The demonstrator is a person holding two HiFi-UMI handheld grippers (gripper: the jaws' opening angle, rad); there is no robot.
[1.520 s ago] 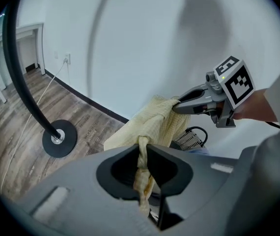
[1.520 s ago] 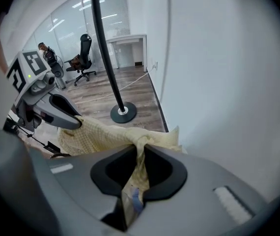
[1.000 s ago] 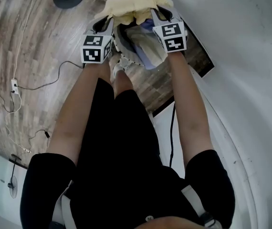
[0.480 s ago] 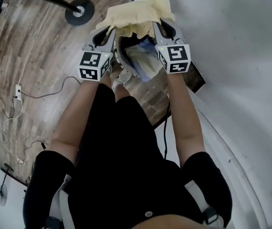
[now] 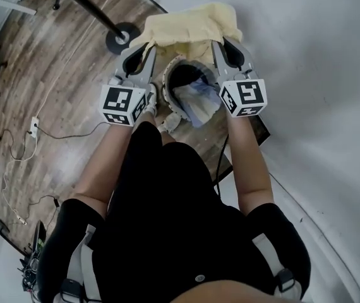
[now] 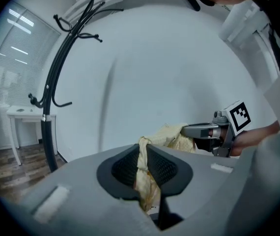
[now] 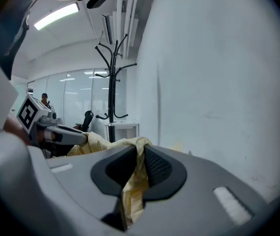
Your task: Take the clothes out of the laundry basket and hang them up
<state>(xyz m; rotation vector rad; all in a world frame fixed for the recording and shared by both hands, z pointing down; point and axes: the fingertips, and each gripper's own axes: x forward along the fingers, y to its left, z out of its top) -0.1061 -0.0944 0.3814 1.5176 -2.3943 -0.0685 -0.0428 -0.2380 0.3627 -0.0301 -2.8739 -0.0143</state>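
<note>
A pale yellow garment [image 5: 189, 27] hangs stretched between my two grippers, above the laundry basket [image 5: 166, 88]. The left gripper [image 5: 143, 46] is shut on its left edge, the right gripper [image 5: 225, 43] on its right edge. In the left gripper view the yellow cloth [image 6: 145, 181] is pinched between the dark pads at the left gripper [image 6: 143, 149], and the right gripper [image 6: 199, 131] shows beyond. In the right gripper view the yellow cloth [image 7: 132, 186] is clamped the same way at the right gripper [image 7: 141, 154]. Bluish-white clothes [image 5: 199, 100] lie in the basket.
A black coat stand [image 7: 111, 82] with curved hooks rises by the white wall; its round base [image 5: 124, 38] sits on the wood floor just left of the garment. Cables [image 5: 22, 150] trail over the floor at left. A white table [image 6: 24, 113] stands behind the stand.
Both grippers have risen together with the yellow garment, lifting it up off the basket. The basket's opening and the bluish clothes inside now show more fully below.
</note>
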